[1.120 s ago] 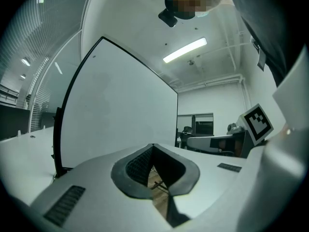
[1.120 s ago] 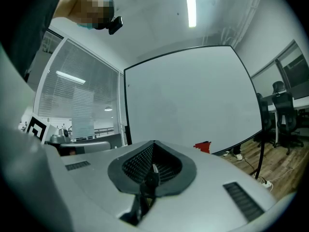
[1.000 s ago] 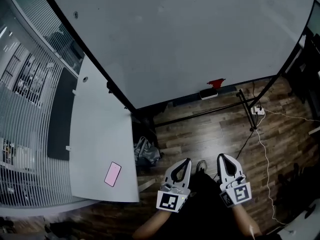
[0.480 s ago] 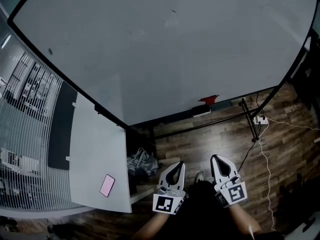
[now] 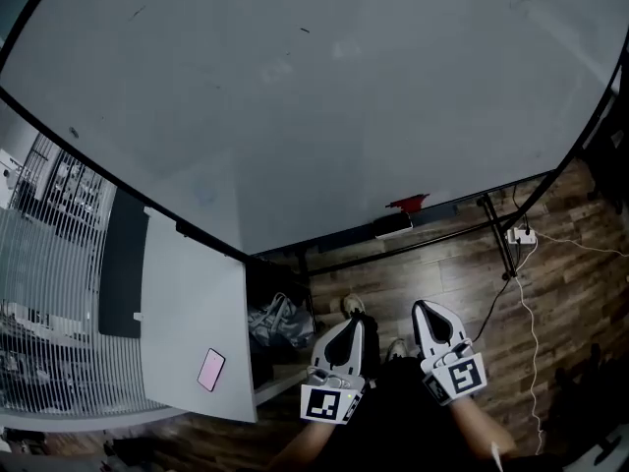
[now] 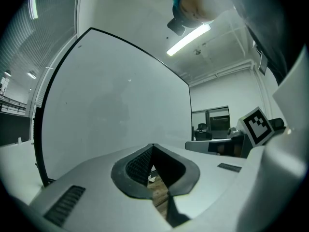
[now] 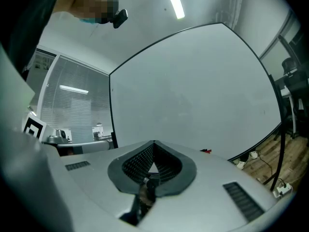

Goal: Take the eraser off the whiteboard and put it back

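Note:
A large whiteboard (image 5: 324,96) on a black stand fills the upper part of the head view. A small red eraser (image 5: 407,203) sits at its lower edge, just above a dark and white piece (image 5: 393,226) on the ledge. The eraser also shows as a red speck (image 7: 206,151) in the right gripper view. My left gripper (image 5: 346,324) and right gripper (image 5: 429,309) are side by side low in the head view, close to my body and well short of the board. Both point level at the board, shut and holding nothing. The left gripper view shows the board's left part (image 6: 111,105).
A white desk (image 5: 192,303) stands at the left with a pink phone (image 5: 210,370) on it and a dark bag (image 5: 277,321) beside it. The stand's leg (image 5: 496,234), a power strip (image 5: 521,235) and a cable lie on the wood floor at the right. Slatted blinds (image 5: 49,264) line the far left.
The whiteboard has grown larger and the desk has slid left and down in the head view as I came closer. Both grippers moved along together and stayed shut.

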### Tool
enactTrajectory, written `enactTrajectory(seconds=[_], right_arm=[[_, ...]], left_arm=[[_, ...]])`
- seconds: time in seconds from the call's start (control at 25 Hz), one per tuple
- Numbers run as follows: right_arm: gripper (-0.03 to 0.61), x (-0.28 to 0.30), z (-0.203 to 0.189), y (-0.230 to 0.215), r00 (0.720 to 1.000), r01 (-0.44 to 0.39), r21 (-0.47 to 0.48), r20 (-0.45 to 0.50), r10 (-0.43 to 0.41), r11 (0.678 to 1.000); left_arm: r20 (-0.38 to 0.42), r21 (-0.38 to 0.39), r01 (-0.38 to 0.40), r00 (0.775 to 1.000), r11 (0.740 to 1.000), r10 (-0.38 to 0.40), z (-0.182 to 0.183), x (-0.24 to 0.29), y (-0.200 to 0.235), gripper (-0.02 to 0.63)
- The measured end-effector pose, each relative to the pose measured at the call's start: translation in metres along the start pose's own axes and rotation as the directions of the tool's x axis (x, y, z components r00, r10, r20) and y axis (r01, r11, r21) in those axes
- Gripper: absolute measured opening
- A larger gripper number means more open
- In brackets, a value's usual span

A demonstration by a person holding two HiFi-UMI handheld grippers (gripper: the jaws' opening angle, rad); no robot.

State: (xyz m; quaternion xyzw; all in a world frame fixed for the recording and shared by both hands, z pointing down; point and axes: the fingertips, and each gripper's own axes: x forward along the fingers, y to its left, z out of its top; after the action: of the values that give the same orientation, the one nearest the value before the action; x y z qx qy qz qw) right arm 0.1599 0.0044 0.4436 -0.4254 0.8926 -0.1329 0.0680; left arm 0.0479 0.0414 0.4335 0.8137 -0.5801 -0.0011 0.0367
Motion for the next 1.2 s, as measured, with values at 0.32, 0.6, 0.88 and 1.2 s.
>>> enactTrajectory(seconds=[0.32, 0.6, 0.88, 1.2], right_arm=[[0.015, 0.030, -0.020, -0.028, 1.000, -0.005, 0.038, -0.014, 0.005, 0.999], [0.014, 0.053, -0.054, -0.053, 0.994, 0.046, 0.133, -0.100, -0.032, 0.990], [0.015, 0.079, -0.091, -0.085, 0.990, 0.113, 0.346, -0.114, -0.078, 0.931], [0.015, 0.105, -0.138, -0.125, 0.980, 0.195, 0.566, -0.138, -0.141, 0.801]], left_arm=[[-0.025, -0.017, 0.011, 1.000, 1.000, -0.012, -0.025, 0.029, 0.008, 0.008], [-0.067, -0.074, 0.005, 0.998, 0.997, -0.010, -0.036, 0.050, 0.017, 0.008], [-0.073, -0.090, 0.002, 0.997, 0.996, -0.009, -0.044, 0.067, 0.032, 0.008], [-0.099, -0.100, 0.033, 0.994, 0.994, -0.043, -0.056, 0.082, 0.038, 0.008]])
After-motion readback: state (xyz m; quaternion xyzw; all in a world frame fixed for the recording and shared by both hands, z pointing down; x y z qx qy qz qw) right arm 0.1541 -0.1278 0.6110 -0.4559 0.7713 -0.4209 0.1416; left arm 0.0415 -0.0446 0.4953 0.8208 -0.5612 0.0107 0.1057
